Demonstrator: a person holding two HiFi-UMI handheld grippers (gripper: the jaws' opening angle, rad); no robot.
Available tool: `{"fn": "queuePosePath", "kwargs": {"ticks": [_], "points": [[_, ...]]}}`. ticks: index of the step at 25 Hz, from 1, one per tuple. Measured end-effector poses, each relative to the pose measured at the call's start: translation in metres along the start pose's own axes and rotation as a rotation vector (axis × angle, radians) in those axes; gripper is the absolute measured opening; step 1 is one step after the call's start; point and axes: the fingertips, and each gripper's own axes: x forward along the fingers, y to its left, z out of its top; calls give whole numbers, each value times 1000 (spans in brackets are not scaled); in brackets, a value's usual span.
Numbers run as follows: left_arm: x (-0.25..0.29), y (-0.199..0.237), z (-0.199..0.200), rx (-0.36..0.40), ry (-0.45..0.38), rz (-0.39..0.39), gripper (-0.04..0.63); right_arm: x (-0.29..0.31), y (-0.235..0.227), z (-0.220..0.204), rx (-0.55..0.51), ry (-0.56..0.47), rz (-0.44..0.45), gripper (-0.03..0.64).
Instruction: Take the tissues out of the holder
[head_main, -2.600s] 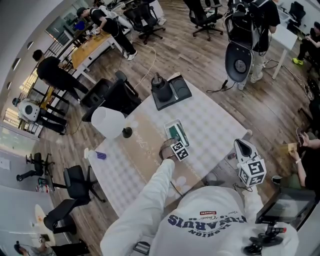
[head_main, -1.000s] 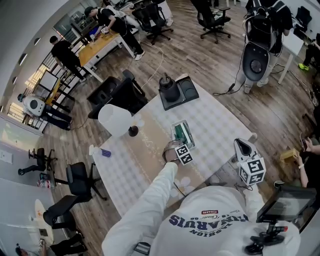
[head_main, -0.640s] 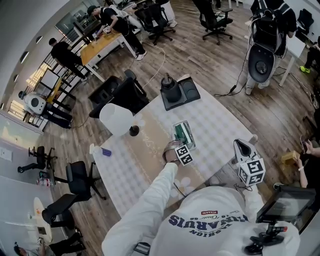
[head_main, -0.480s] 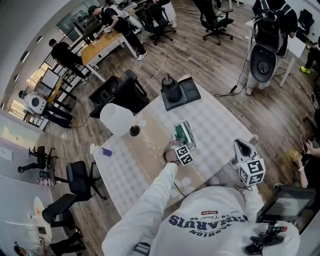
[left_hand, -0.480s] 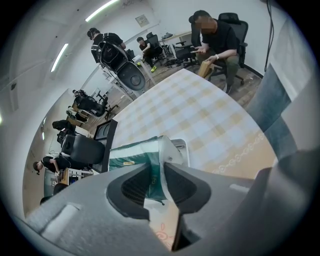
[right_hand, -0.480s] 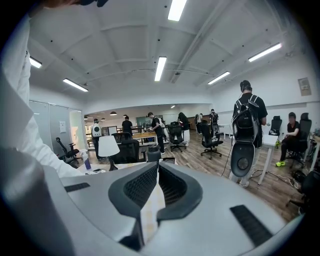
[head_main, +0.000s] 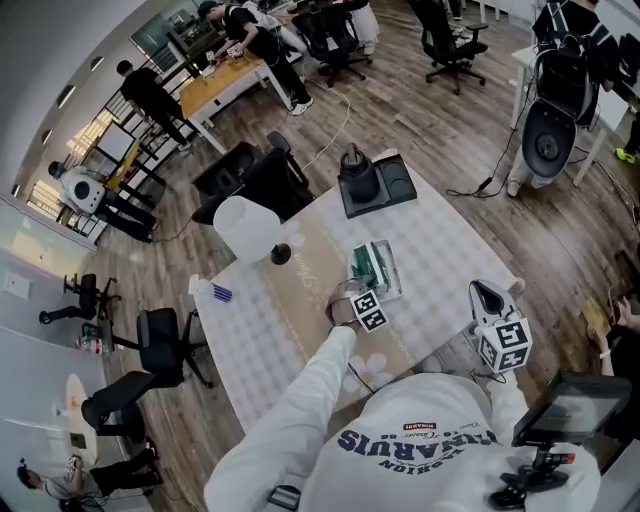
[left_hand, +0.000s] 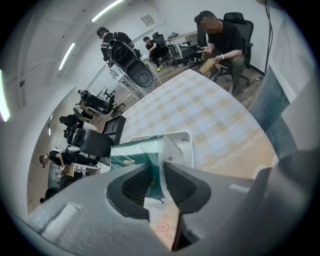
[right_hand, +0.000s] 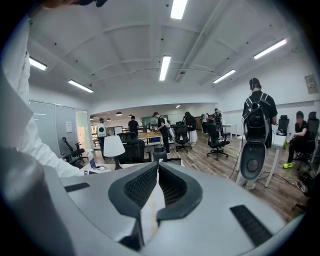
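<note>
A green tissue pack (head_main: 372, 264) lies in a white holder (head_main: 392, 283) in the middle of the checked table (head_main: 440, 240). My left gripper (head_main: 352, 296) reaches in from the near side. In the left gripper view its jaws (left_hand: 161, 166) are shut on the near end of the pack (left_hand: 134, 155), whose wrapper stands pinched between the pads. The white holder (left_hand: 183, 148) shows behind it. My right gripper (head_main: 482, 290) hangs off the table's right edge, shut with nothing in it (right_hand: 157, 167).
A white-shaded lamp (head_main: 246, 228) stands at the table's left. A black tray with a dark pot (head_main: 372, 182) sits at the far end. A small blue-striped item (head_main: 221, 293) lies at the left edge. Office chairs (head_main: 150, 340) and people surround the table.
The head view has drifted a little, so the table sits slightly higher and to the right. My left gripper stays at the near end of the pack; the right gripper has not moved.
</note>
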Motion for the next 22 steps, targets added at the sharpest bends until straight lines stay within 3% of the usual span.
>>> {"fn": "queuePosePath", "kwargs": {"ticks": [12, 22], "points": [[-78, 49, -27, -98, 6, 158, 92, 44, 44, 10, -48, 2, 183, 9], [-131, 56, -122, -224, 121, 260, 92, 85, 108, 2, -94, 13, 352, 9]]}}
